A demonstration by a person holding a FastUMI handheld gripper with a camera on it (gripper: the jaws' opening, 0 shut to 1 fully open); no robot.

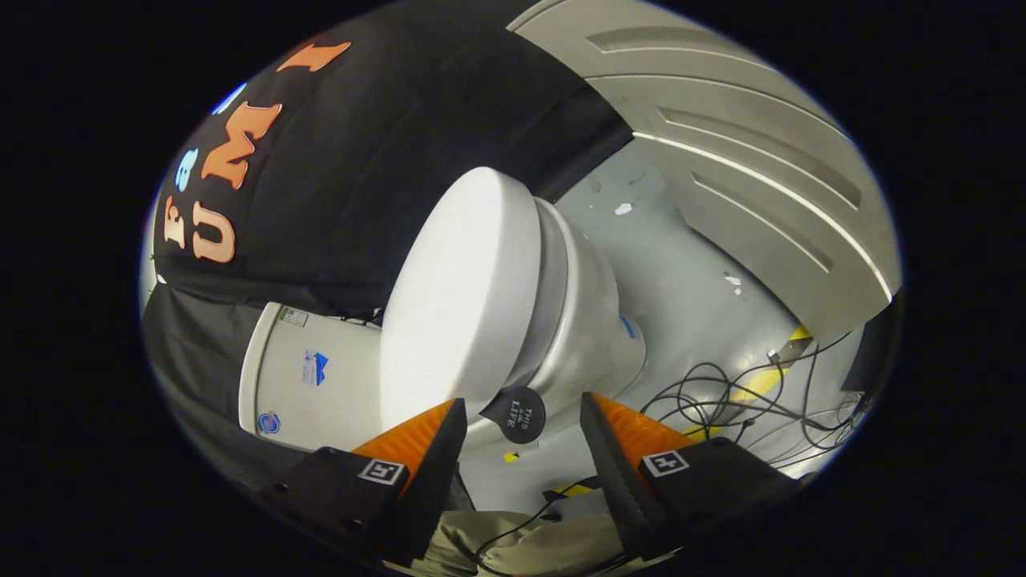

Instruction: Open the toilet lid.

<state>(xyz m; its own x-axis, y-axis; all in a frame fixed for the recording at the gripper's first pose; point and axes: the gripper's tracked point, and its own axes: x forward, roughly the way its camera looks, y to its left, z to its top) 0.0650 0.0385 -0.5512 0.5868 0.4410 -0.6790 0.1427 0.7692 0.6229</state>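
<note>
The view is rolled sideways. A white toilet stands on the grey floor, its lid lying down on the seat and bowl. The tank sits behind the lid, against the black cloth. A round black tab sticks out from the lid's front edge. My gripper is open, and its orange and black fingers stand on either side of that tab. The tab lies just at the tips, and neither finger presses on it.
A tangle of black cables and a strip of yellow and black tape lie on the grey floor past the bowl. A grey panelled wall rises beyond. Beige cloth with a cable shows under the fingers.
</note>
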